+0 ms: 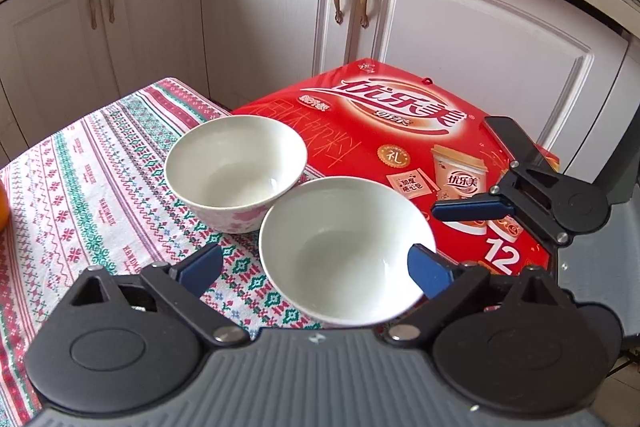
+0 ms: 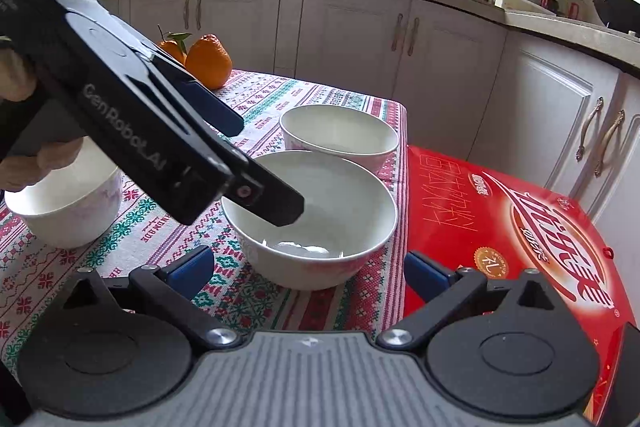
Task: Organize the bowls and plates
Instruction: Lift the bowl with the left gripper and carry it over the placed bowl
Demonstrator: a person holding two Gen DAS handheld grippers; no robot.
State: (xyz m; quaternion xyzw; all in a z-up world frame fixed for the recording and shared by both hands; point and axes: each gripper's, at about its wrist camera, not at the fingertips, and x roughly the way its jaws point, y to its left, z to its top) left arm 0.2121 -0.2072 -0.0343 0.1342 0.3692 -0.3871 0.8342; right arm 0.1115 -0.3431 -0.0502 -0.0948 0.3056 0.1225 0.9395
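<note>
Two black grippers, left gripper (image 1: 314, 267) and right gripper (image 2: 310, 269), have blue finger pads (image 1: 200, 263), silver screws, ribbed grey bodies, and white "GenRoboLAI" lettering.

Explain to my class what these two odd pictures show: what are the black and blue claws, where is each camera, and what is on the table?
No robot here: a person holds a two-finger gripper in each hand, and each gripper carries a wide-angle camera looking forward along its fingers.

In the left camera's picture, the left gripper is open, with its blue fingertips on either side of the near white bowl. It grips nothing. The right gripper shows at the right edge, open too.

The right camera's picture shows its own open fingers at the bottom, and the left gripper reaching in from the upper left, above that same bowl.

On the patterned tablecloth stand three white bowls: the near one, the far bowl and a third bowl at the left. Two oranges sit behind. A red gift box lies beside the cloth.
</note>
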